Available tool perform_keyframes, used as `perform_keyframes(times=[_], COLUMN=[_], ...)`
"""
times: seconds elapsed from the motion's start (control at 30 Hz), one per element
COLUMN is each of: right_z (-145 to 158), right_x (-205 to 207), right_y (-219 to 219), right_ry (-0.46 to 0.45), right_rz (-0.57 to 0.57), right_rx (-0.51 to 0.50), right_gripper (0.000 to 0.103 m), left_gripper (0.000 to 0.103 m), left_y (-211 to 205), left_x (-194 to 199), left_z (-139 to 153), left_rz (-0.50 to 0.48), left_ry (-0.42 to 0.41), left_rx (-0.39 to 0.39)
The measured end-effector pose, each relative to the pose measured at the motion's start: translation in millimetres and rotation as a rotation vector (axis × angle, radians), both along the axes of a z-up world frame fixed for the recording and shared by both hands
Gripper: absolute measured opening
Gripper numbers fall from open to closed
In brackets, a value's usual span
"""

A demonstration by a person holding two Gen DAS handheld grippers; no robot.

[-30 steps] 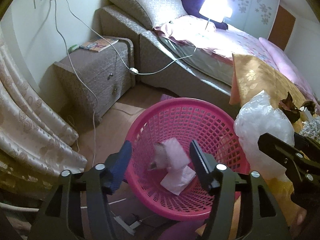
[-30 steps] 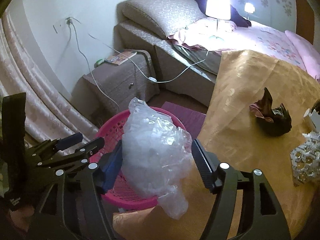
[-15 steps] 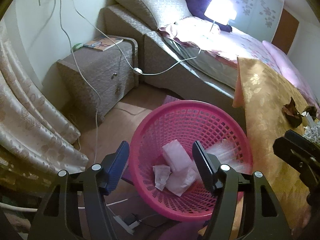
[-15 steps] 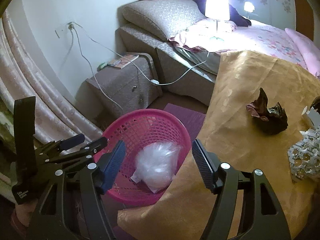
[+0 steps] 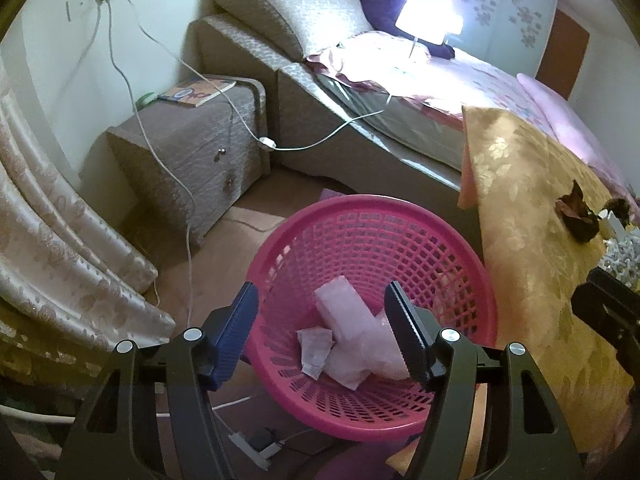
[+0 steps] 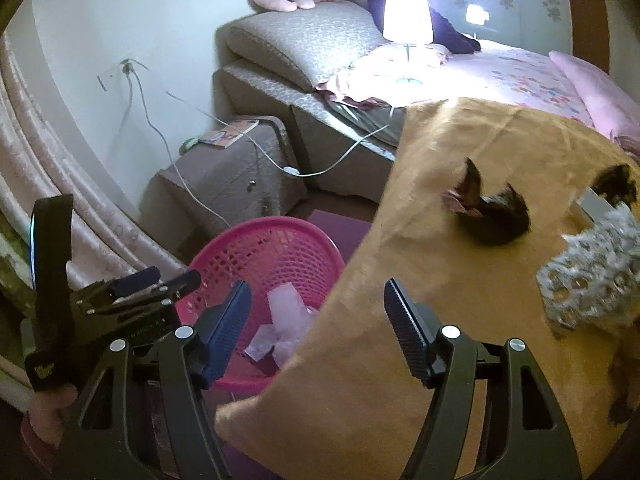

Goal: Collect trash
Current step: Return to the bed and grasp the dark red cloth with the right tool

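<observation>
Trash [image 5: 352,344] in basket [image 5: 472,280], between spread left jaws

Plastic bag [image 5: 386,354] now in basket [image 5: 472,248]

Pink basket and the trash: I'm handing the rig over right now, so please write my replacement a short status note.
Left gripper: jaws open, empty, above the pink basket.
Right gripper: jaws open, empty, over the edge of the gold tablecloth.
Done: pink wrappers and a clear plastic bag lie in the basket.
Left: dark crumpled wrapper and patterned silver packet on the cloth.
</observation>
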State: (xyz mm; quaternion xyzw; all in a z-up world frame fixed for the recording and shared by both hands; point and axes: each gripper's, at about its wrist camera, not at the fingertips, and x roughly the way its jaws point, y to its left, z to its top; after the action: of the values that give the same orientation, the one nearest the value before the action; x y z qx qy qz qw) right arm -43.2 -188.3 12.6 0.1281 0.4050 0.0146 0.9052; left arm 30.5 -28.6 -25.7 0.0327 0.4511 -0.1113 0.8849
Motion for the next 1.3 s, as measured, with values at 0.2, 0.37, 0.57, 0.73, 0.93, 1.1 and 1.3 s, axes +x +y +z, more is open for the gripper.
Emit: perform_keyframes(times=[0.2, 0.37, 0.57, 0.73, 0.93, 1.1, 1.3], right_z=[5, 8, 13, 10, -4, -16, -22], right_x=[-27, -62, -99, -119, -128, -122, -110], right_y=[-19, -46, -85, -122, -160, -170, -170], right_ry=[-0.023, -0.043, -0.061, -0.056, -0.031, -0.007, 0.003], right_rz=[-0.05, -0.124, -0.245, -0.344, -0.414, -0.414, -0.384], right_rx=[-0.03, -0.095, -0.174, -0.212, -0.147, -0.126, -0.111], right_gripper=[0.067, 0.067, 0.067, 0.067, 0.067, 0.067, 0.058], left_gripper=[0.063, 0.063, 0.063, 0.063, 0.063, 0.063, 0.063], left_y=[-16, -31, -52, -71, -92, -112, -147], left_x=[-9, -20, -31, -41, -48, -48, -42], left_z=[3, 8, 12, 14, 13, 20, 27], left_rz=[-0.052, -0.107, -0.173, -0.226, -0.28, -0.312, -0.361], left_ry=[-0.013, -0.029, -0.044, -0.05, -0.057, -0.065, -0.069], left_rx=[-0.004, -0.017, -0.024, -0.027, -0.014, -0.031, -0.044])
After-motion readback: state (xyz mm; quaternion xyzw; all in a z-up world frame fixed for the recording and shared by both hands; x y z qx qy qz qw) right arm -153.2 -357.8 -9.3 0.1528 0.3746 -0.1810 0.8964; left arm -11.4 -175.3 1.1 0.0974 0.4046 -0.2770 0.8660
